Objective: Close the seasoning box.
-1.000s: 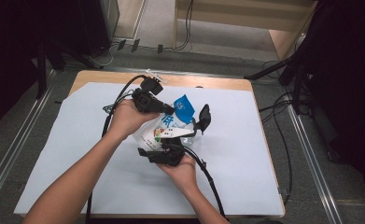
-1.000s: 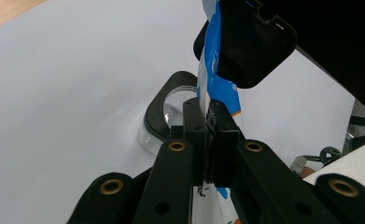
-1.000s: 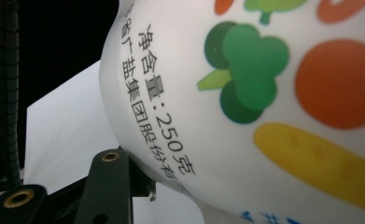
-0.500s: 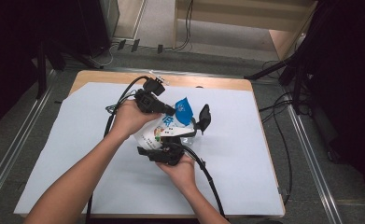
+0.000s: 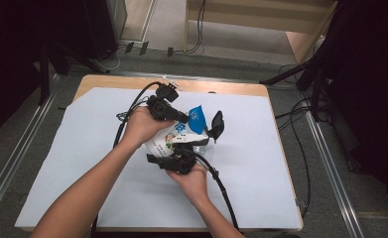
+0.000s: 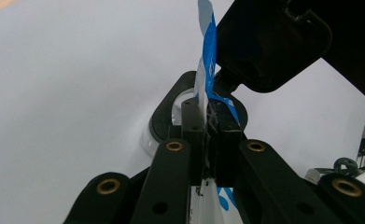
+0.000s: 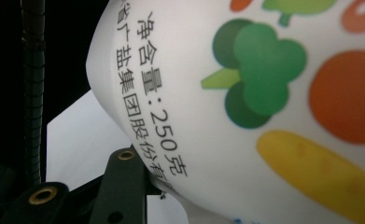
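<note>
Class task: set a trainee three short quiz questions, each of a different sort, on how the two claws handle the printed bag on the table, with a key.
1. True or false: the left claw is clamped on the blue top edge of the bag.
2. Which colour is the sheet under the bag? A red, B white, C green.
3. Fill in: the right claw grips the bag's ____ printed body.

Key: 1 true; 2 B; 3 white. In the right gripper view the jaws have just been closing, with the bag between them.
</note>
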A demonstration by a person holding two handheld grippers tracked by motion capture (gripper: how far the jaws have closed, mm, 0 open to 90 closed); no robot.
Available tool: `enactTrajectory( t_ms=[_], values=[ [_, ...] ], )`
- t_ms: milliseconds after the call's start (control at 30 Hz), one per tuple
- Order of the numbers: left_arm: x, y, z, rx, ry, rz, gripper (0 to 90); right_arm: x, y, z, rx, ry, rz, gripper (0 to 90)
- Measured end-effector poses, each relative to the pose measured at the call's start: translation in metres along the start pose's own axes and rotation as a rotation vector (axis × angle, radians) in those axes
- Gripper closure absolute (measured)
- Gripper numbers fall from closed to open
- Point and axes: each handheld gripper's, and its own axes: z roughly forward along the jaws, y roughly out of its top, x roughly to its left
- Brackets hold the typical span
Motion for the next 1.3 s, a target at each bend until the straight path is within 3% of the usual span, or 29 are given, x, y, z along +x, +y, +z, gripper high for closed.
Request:
enactTrajectory(
  t_ms=[600,1000,1300],
  values=[
    [0.003,0.000,-0.001,0.011,-0.031,-0.045,81.5,0.000,0.000,0.000,-0.032,0.009,0.038,67.2],
    [0.000,-0.002,-0.010,0.016,-0.070,-0.037,81.3,0.001,-0.001,-0.004,-0.072,0.046,0.061,67.8],
    [-0.002,-0.001,-0.012,0.011,-0.050,-0.024,87.0,-0.001,0.000,-0.007,-0.075,0.044,0.049,67.8]
  ],
)
